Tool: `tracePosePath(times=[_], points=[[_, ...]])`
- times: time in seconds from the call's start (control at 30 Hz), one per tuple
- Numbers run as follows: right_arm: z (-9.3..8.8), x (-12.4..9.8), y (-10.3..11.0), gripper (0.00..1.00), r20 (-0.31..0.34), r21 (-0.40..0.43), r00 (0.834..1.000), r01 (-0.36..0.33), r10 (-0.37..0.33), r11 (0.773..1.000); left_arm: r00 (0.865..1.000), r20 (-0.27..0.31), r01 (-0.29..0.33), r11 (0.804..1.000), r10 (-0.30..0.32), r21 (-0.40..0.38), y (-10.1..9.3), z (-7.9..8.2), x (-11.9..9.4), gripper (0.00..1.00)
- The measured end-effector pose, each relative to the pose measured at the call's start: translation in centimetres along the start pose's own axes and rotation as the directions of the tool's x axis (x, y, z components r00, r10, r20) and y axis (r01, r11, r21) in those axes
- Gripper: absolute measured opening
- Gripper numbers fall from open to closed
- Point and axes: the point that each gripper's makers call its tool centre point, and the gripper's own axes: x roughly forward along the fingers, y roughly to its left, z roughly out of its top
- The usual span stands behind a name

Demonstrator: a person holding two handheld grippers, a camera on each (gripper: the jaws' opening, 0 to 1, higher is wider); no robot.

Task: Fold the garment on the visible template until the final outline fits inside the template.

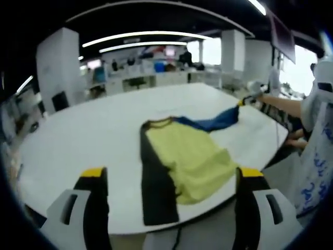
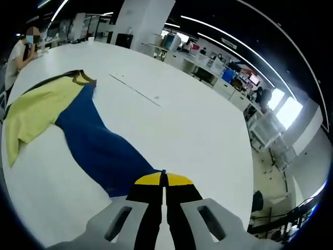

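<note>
1. Our right claw [image 2: 164,179] had its jaws clenched on the blue part of the garment [image 2: 99,148], which ran away from the tips in a long stretched strip across the table [image 2: 197,120].
2. Our left claw [image 1: 171,174] was released, its jaws spread wide and holding nothing, with the yellow and black body of the garment lying just ahead, between the two tips.
3. In the left gripper view the right claw [image 1: 240,103] showed far off on the right, at the end of the blue strip.
4. We saw faint marks on the table [image 2: 136,89] beyond the blue cloth, but could not tell whether they were the template.
5. We judged the fold only begun: one part was lifted out, and the outline was still sprawling and uneven.
</note>
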Motion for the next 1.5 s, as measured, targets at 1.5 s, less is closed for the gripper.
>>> tracePosePath(times=[1.5], points=[[-7.4, 4.6, -0.3, 0.01, -0.128, 0.056, 0.990, -0.049, 0.056, 0.997, 0.998, -0.052, -0.044, 0.998, 0.042, -0.033, -0.2, -0.6, 0.7, 0.96]])
